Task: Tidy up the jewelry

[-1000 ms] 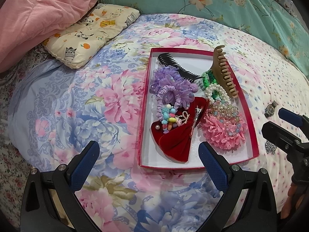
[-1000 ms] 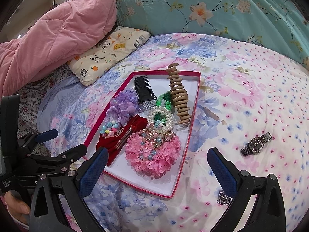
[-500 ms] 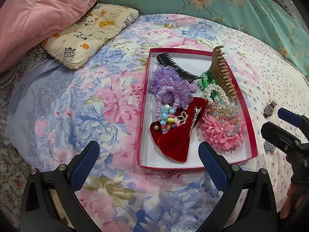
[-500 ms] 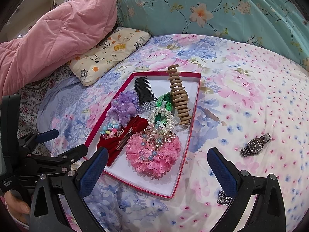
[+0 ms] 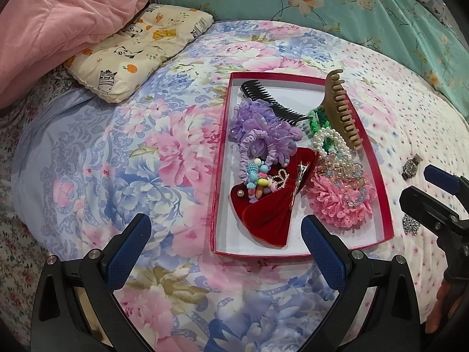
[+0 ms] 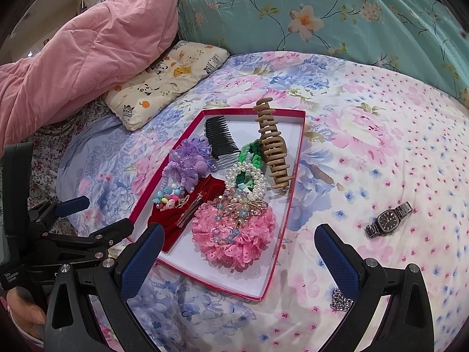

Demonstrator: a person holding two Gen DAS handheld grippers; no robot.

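At frame centre a red-rimmed, white-floored tray (image 5: 384, 205) holds a lilac scrunchie (image 5: 263, 135), pink frilly scrunchie (image 5: 341, 202), dark red velvet bow (image 5: 266, 214) and tan claw clip (image 5: 343, 111) (black comb (image 5: 272, 102) above); floral pink-and-blue bedsheet (image 5: 117, 161) around.

1 shallow red cardboard box w/ white inside (image 6: 296, 158) on the floral bedsheet (image 6: 366, 135). In it: 1 black plastic comb (image 6: 220, 138), 1 tan plastic claw clip (image 6: 272, 146) along the box's right edge, 1 purple frilly scrunchie (image 6: 189, 158), 1 pink lace scrunchie (image 6: 234, 234), 1 green braided hair tie (image 6: 249, 158), 1 white pearl bracelet (image 6: 249, 182), 1 red velvet bow (image 5: 266, 205), 1 multicolour bead bracelet (image 5: 258, 177). Outside, past the box's right edge: 1 dark metal wristwatch (image 6: 388, 219), 1 silver chain (image 6: 341, 299). 1 cartoon-print pillow (image 6: 167, 82), 1 pink quilt (image 6: 88, 58).
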